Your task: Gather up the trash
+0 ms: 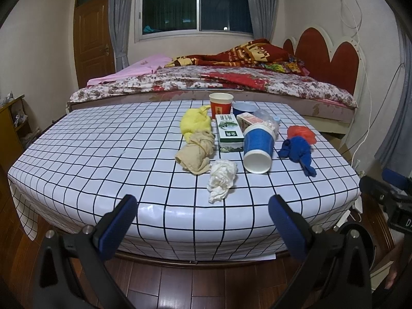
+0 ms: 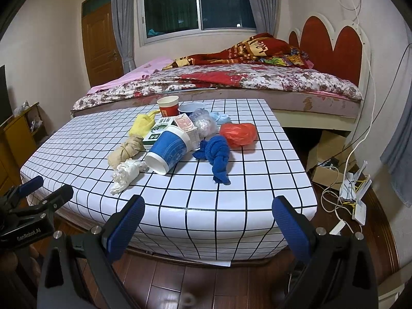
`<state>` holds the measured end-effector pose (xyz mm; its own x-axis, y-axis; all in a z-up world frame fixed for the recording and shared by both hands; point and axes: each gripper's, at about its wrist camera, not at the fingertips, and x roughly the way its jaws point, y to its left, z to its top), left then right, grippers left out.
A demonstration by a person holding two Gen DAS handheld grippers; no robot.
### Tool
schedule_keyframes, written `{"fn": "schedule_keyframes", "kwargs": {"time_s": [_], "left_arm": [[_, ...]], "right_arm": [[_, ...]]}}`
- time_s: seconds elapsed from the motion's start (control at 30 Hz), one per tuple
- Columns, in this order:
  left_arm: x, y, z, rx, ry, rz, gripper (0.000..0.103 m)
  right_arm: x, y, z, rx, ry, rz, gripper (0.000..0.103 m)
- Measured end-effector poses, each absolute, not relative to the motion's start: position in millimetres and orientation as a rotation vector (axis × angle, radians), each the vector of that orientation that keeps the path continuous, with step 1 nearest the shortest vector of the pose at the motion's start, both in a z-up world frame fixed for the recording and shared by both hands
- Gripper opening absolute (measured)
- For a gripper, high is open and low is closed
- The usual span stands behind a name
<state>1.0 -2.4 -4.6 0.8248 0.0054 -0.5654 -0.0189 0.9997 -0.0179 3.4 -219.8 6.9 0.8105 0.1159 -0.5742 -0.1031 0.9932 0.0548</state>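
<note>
My left gripper (image 1: 203, 213) and my right gripper (image 2: 208, 215) both hung with fingers spread wide and holding nothing, short of the near edge of the checked table (image 1: 103, 154), over the wood floor (image 1: 206, 278).

The trash lay heaped right of the table's centre. A blue paper cup (image 1: 257, 146) lay tipped on its side, mouth toward me, its pale inside apparently empty. Behind the heap stood a red paper cup (image 1: 221, 104) and a blue bowl (image 1: 244, 108), both upright; what they held was out of my sight. A green-and-white box (image 1: 229, 134) lay flat just left of the blue cup, touching a smaller red-printed carton (image 2: 186, 126).

A crumpled white tissue (image 1: 221, 180) sat nearest me, with a beige wad of cloth (image 1: 197, 154) and a yellow bag (image 1: 194, 123) behind it. To the right lay a knotted blue cloth (image 2: 216, 154) and a red plastic bag (image 2: 239, 132). A clear plastic bag (image 2: 203, 123) was half hidden behind the cartons, its contents hard to make out.

Beyond the table stood a bed (image 2: 231, 82) with floral quilts and a red scalloped headboard (image 2: 332, 43), under a dark window (image 1: 195, 5) with grey curtains (image 1: 118, 25). Cables and a cardboard box (image 2: 327, 154) cluttered the floor at right.
</note>
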Motion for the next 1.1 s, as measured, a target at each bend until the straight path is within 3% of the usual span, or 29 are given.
{"fn": "schedule_keyframes", "kwargs": {"time_s": [0.87, 1.1], "left_arm": [[48, -5, -32, -0.072, 0.634, -0.050, 0.101], [89, -14, -58, -0.063, 0.693, -0.088, 0.083]], "right_arm": [[41, -209, -10, -0.010, 0.621, 0.194, 0.100], [99, -209, -38, -0.021, 0.672, 0.204, 0.100]]}}
